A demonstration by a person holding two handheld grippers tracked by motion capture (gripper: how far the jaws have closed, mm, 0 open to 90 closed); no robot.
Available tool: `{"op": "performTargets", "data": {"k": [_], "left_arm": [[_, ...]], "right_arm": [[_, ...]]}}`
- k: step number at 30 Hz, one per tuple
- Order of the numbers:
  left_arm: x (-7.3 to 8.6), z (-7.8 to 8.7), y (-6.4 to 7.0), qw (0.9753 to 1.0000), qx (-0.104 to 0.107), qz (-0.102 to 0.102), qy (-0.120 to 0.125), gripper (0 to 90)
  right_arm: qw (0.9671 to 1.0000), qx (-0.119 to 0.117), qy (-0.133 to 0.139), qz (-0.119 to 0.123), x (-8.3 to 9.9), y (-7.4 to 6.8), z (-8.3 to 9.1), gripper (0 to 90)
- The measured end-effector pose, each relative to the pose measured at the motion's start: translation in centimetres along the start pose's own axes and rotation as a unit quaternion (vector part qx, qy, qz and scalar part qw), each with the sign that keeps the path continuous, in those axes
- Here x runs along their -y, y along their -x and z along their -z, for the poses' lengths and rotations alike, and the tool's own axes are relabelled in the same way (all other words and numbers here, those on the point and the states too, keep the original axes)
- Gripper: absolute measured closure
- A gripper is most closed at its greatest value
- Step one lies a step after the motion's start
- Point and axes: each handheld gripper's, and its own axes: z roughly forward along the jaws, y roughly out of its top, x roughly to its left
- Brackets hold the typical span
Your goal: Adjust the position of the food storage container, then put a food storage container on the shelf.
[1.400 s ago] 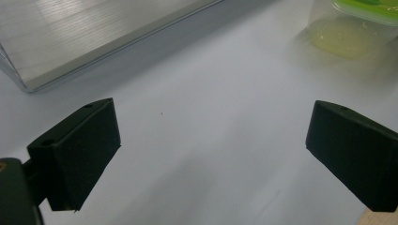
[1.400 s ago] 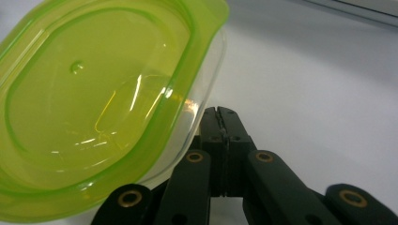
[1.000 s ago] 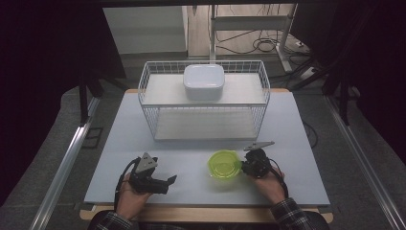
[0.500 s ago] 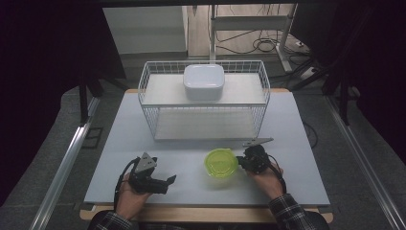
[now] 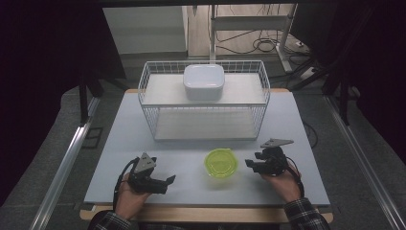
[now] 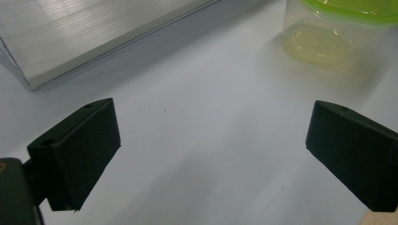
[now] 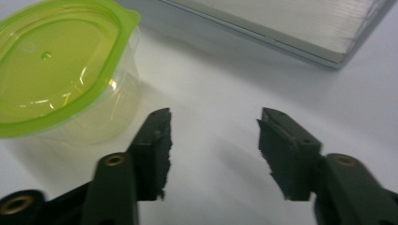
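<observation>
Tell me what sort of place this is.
Probably a lab recording bench, not a kitchen: a bare white table between dark curtains, floor cables behind, and a wire rack staged with a lidded container.

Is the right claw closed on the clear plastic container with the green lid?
No, the right claw is open on bare table, beside the clear plastic container with the green lid, not touching it.

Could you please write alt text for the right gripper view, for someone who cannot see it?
The right gripper, jaws open and empty, sits on a white table beside a clear tub with a green lid. A wire rack's base lies beyond.
</observation>
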Motion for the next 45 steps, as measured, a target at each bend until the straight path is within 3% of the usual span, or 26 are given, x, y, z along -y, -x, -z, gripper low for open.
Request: {"op": "performTargets", "data": {"k": [9, 15, 22, 26, 31, 36, 39, 45], "left_arm": [[0.0, 0.0, 0.0, 1.0, -0.001, -0.003, -0.001, 2.9], [0.1, 0.1, -0.1, 1.0, -0.001, 0.0, 0.0, 2.9], [0.0, -0.1, 0.1, 1.0, 0.0, -0.005, -0.003, 2.9], [0.0, -0.1, 0.0, 1.0, 0.0, -0.004, -0.004, 2.9], [0.0, -0.1, 0.1, 1.0, 0.001, -0.004, -0.004, 2.9], [0.0, -0.1, 0.1, 1.0, 0.001, -0.005, -0.004, 3.0], [0.0, -0.1, 0.0, 1.0, 0.001, -0.005, -0.004, 3.0], [0.0, -0.1, 0.0, 1.0, 0.001, -0.004, -0.003, 3.0]], "right_arm": [[1.0, -0.001, 0.009, -0.004, 0.3, 0.5, 0.4, 28.5], [0.999, -0.024, 0.032, -0.017, -0.2, 0.1, 0.4, 16.0], [0.9986, -0.036, 0.022, -0.03, -0.7, -0.4, 0.5, 5.6], [0.9985, -0.039, 0.027, -0.029, -1.3, -0.8, 0.7, 18.3], [0.996, -0.079, 0.034, -0.028, -2.1, -1.4, 0.1, 35.4], [0.9901, -0.126, 0.029, -0.055, -2.6, -1.3, -0.9, 44.2], [0.9887, -0.132, 0.021, -0.068, -3.0, -1.0, -1.5, 50.9], [0.9814, -0.162, -0.001, -0.104, -3.4, -0.4, -2.7, 62.2]]}}
